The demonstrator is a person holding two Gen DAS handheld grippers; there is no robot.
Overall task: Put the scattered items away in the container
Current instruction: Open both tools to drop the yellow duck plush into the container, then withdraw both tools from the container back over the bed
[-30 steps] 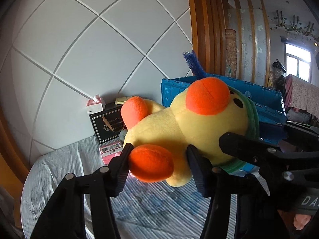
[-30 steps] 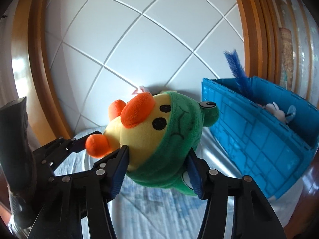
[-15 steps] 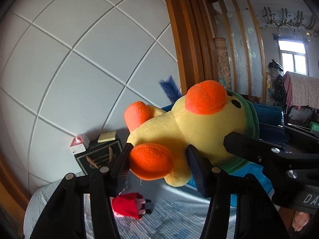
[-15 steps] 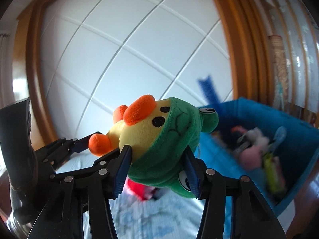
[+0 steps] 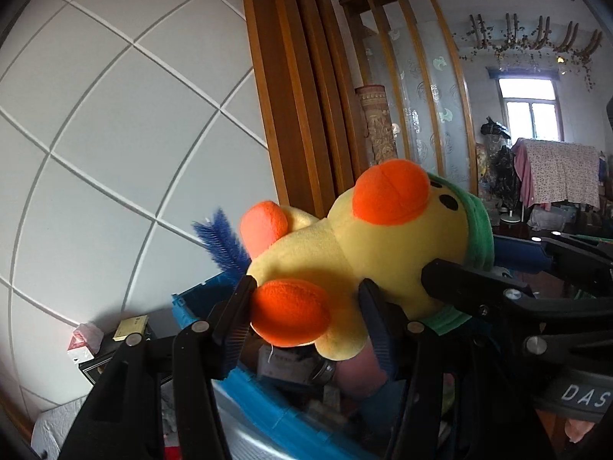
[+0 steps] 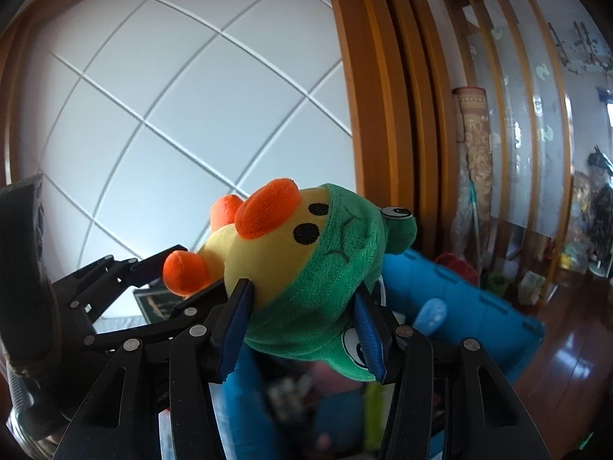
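I have both claws clamped on the plush duck (image 5: pixel 367 264): left claw (image 5: pixel 306 314) on its foot, right claw (image 6: pixel 302 326) on its hooded head, over the blue bin (image 6: pixel 459 306). If one lets go first, the duck could swing past the rim at 6 o'clock.

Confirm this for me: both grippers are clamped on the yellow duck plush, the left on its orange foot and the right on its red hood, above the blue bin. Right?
Not quite. The hood is green, not red, as the right wrist view shows. The rest holds: the left gripper clamps the orange foot of the duck plush, the right gripper the hood, above the blue bin.
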